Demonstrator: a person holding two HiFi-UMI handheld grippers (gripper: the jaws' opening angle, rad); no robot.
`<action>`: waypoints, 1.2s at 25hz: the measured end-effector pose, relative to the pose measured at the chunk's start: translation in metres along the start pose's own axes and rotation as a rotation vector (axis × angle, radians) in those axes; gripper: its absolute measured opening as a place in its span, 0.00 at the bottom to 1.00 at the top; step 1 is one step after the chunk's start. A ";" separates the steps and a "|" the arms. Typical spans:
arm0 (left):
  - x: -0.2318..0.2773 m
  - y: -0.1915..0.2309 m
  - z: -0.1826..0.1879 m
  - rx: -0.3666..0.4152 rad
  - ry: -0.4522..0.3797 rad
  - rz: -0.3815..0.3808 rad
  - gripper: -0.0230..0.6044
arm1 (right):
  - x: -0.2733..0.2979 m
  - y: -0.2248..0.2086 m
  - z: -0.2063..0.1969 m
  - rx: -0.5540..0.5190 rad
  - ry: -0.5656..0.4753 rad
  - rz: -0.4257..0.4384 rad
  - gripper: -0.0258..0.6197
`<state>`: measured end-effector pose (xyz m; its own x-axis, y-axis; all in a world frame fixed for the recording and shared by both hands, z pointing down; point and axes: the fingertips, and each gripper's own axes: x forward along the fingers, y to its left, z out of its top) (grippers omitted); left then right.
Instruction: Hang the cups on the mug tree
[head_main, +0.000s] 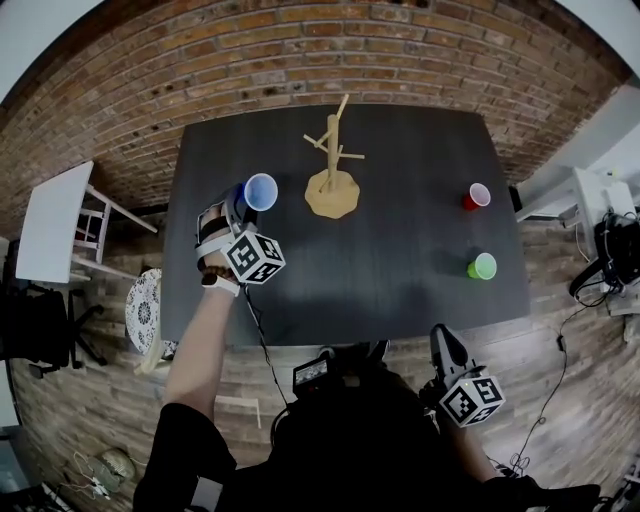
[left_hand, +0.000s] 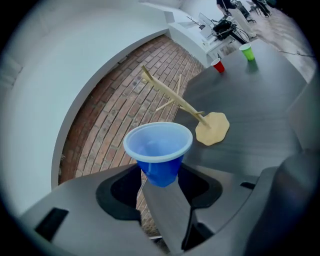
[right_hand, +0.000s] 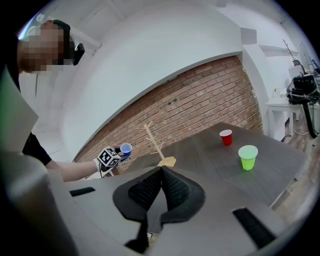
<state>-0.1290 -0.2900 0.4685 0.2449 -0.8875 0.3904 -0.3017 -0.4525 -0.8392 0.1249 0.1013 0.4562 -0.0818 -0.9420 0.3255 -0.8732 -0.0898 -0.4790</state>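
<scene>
The mug tree (head_main: 331, 160) is bare — left tongs (left_hand: 160, 175) clamp the blue cup (left_hand: 158, 150), right tongs (right_hand: 161, 172) closed empty, red cup (head_main: 477, 195) and green cup (head_main: 483, 266) wait on the table (head_main: 400, 290).

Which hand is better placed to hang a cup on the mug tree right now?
Left. The left tool grips the blue cup close to the mug tree; the right tool is shut, empty, by the table's near edge.

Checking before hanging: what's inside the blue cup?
The blue cup looks empty: pale inner wall and bottom show. Its outer base is hidden between the jaws of the left gripper.
</scene>
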 end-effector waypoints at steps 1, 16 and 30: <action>0.007 0.002 0.004 0.017 0.004 0.001 0.42 | 0.000 -0.003 0.001 0.006 0.000 -0.003 0.08; 0.098 0.015 0.047 0.187 0.062 -0.018 0.42 | 0.014 -0.033 0.007 0.048 0.017 -0.037 0.08; 0.139 0.027 0.090 0.320 0.020 0.013 0.42 | 0.036 -0.040 0.013 0.059 0.052 -0.055 0.08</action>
<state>-0.0199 -0.4174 0.4662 0.2235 -0.8958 0.3841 0.0013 -0.3938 -0.9192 0.1633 0.0664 0.4768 -0.0604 -0.9170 0.3944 -0.8474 -0.1617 -0.5057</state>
